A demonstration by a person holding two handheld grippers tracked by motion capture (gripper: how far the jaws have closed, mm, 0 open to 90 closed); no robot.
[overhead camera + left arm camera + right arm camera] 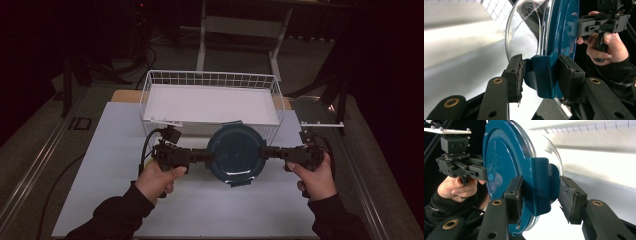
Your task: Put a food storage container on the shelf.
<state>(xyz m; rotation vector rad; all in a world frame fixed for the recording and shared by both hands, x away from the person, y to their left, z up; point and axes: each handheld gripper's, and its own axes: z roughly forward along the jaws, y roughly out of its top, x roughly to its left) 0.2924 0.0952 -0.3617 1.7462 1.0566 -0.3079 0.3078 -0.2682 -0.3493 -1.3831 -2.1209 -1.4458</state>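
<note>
A round clear container with a dark blue lid [235, 152] hangs above the white table top, just in front of the wire basket, lid facing up. My left gripper [209, 156] is shut on the blue latch tab [542, 75] at the container's left side. My right gripper [262, 152] is shut on the opposite latch tab [540, 187]. In the left gripper view the pads [515, 75] press both faces of the tab. The right gripper view has the lid [499, 165] edge-on, with the other hand behind it.
A white wire basket [210, 79] with a white liner stands at the back of the table, right behind the container. The white mat [200, 210] covers the table in front. A table frame and cables lie on the dark floor beyond.
</note>
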